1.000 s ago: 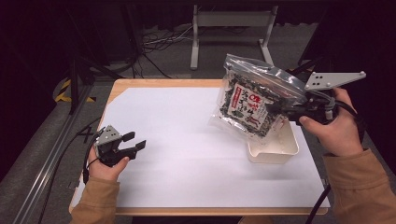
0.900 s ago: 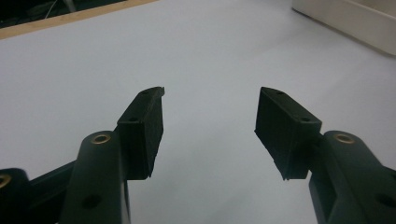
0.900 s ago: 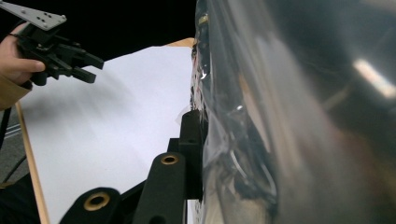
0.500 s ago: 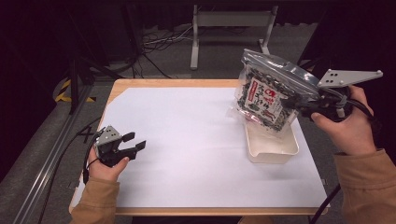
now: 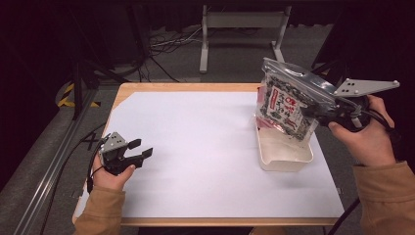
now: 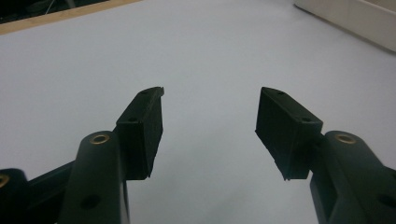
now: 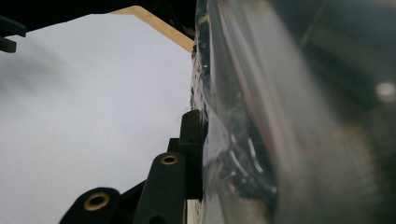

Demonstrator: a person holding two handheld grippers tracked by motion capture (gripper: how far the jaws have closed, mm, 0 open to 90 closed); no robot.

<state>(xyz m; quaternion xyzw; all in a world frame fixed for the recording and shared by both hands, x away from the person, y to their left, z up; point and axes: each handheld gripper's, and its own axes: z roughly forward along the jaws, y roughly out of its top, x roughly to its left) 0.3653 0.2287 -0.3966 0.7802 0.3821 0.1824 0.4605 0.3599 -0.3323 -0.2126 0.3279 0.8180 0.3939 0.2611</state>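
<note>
I find the snack bag [image 5: 286,105] clamped in my right gripper [image 5: 313,111] and hanging tilted over the white tray [image 5: 285,155] near the table's [image 5: 195,88] right edge, so lowering it in squarely comes next, while my left gripper [image 5: 138,151] rests open and empty near the left edge.

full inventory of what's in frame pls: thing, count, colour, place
snack bag: 1, clear with dark contents and a red-and-white label, held in the air above the tray
tray: 1, white, right part of the table
table: 1, wooden edge under a white top
stand legs: 1 frame, pale grey, on the floor behind the table
cables: several, dark and light, on the floor at the back
left gripper: 1, black, open, low over the table's left edge
right gripper: 1, black, shut on the snack bag, at right
hands: 2, tan sleeves, bottom corners
</note>
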